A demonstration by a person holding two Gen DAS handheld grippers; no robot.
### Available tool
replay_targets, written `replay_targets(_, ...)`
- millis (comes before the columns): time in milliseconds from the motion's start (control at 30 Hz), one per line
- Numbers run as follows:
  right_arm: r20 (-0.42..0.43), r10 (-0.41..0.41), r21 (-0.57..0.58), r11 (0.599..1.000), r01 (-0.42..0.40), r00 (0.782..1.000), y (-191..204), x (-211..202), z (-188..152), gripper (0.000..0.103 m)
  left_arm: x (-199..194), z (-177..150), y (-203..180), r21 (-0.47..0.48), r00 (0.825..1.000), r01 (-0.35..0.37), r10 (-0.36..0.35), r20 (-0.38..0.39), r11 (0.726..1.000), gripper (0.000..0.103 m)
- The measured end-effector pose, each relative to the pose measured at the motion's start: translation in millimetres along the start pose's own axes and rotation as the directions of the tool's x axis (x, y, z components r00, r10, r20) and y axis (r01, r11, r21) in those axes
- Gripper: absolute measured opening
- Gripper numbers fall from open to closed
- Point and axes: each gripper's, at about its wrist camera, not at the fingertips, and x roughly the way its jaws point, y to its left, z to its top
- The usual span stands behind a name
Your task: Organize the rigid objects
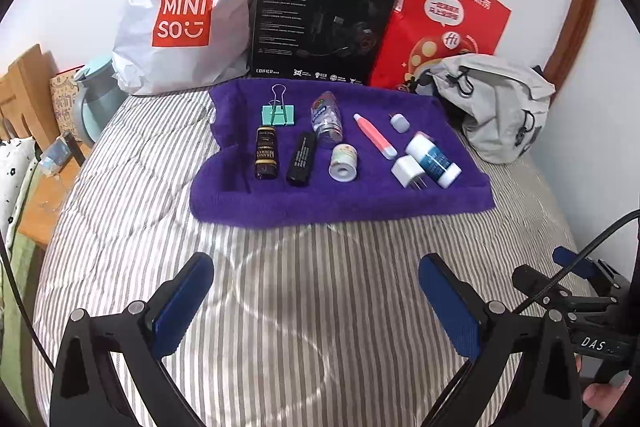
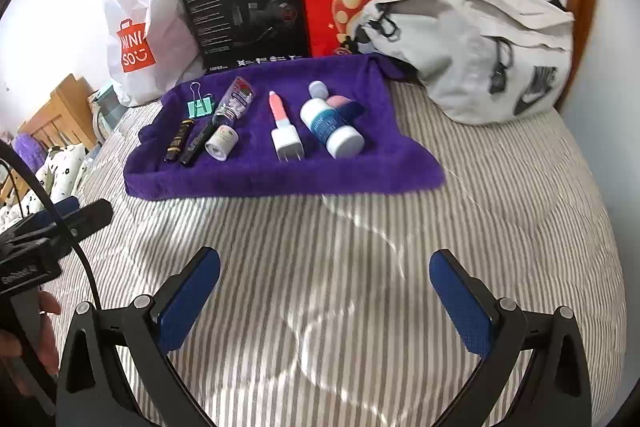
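A purple towel point(image 1: 280, 199) point(image 2: 256, 179) lies on the striped bed and carries several small objects: a teal binder clip point(image 1: 279, 115) point(image 2: 200, 107), a dark gold-lettered bottle point(image 1: 265, 154), a black tube point(image 1: 302, 159), a clear bottle point(image 1: 327, 121) point(image 2: 234, 103), a white tape roll point(image 1: 343, 163) point(image 2: 221, 144), a pink-and-white pen point(image 1: 374, 135) point(image 2: 276, 107), a white plug point(image 1: 408, 171) point(image 2: 286, 143) and a white-and-blue bottle point(image 1: 433, 159) point(image 2: 330, 129). My left gripper point(image 1: 316, 271) and right gripper point(image 2: 324, 267) are open and empty, over the bed in front of the towel.
Behind the towel stand a white Miniso bag point(image 1: 180, 7), a black headset box point(image 1: 320, 15) and a red paper bag point(image 1: 440, 19). A grey pouch bag point(image 1: 496, 103) point(image 2: 480, 51) lies at the right. A wooden bedside stand point(image 1: 36, 107) with a blue kettle point(image 1: 94, 99) is left.
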Motion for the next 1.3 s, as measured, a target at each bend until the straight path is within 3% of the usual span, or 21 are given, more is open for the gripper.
replay_targets(367, 0.035, -0.057, 0.005, 0.998, 0.057, 0.998, -4, -35, -30, 0.103, -30, -23, -2, 0.033, 0.999, -0.023, 0.021, 0.048, 0.999, 0.103)
replay_targets(1300, 0.043, -0.080, -0.001, 0.997, 0.080, 0.996, 9, -54, -46, 0.103, -43, -41, 5, 0.061, 0.998, -0.038, 0.035, 0.047, 0.997, 0.103)
